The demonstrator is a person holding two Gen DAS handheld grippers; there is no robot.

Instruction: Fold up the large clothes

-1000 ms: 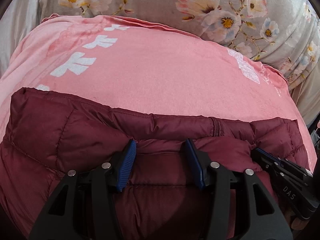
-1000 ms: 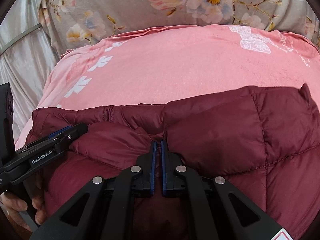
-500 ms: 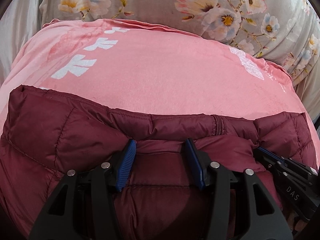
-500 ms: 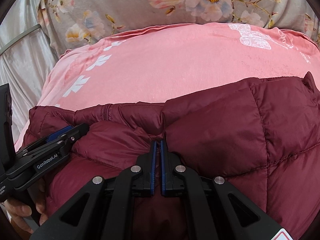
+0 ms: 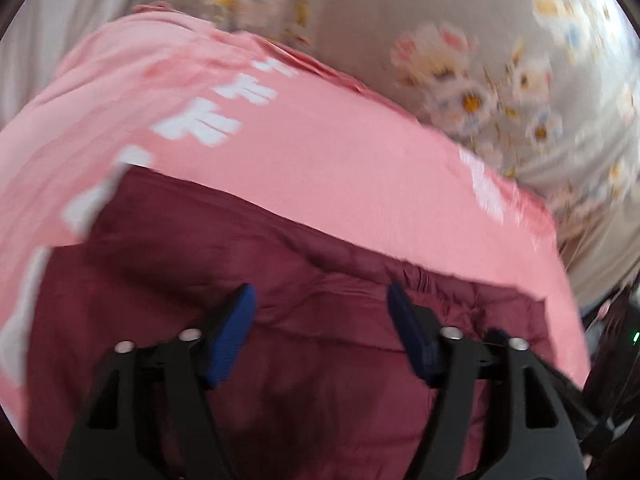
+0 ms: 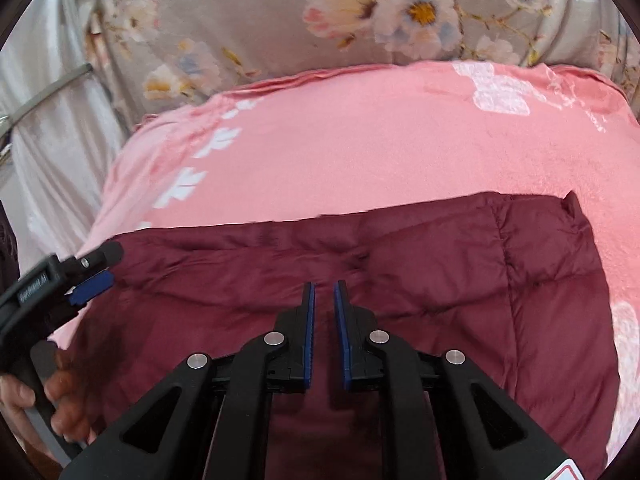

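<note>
Maroon puffer jacket [image 6: 400, 280] lies folded on pink blanket [image 6: 360, 152], bed. Left gripper [image 5: 320, 320], right gripper [image 6: 323, 308] above jacket, jaws opening, nothing between. Fold apparently just released; next likely regrasp for second fold.

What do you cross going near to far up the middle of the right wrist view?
Right claw, its jaws opening with nothing between them → maroon puffer jacket → pink blanket with white prints → grey floral sheet.
</note>
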